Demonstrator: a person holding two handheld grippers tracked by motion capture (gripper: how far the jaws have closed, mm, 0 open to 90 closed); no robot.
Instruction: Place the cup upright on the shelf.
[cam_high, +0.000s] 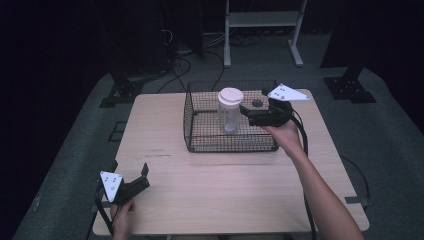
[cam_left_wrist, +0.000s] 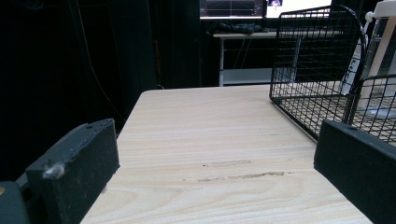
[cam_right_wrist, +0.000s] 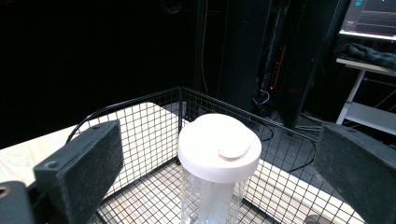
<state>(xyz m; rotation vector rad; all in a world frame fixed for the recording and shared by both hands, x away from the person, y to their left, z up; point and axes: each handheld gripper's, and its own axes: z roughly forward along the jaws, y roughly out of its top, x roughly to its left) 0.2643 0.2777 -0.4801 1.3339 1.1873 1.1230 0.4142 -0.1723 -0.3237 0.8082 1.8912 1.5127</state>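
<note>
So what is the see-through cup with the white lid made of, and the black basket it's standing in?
The cup looks like clear plastic: you can see the mesh through its walls, though it could be glass. Its lid seems matte white plastic, smooth and opaque. The basket looks like thin metal wire with a black coating, welded into a grid of small squares.
</note>
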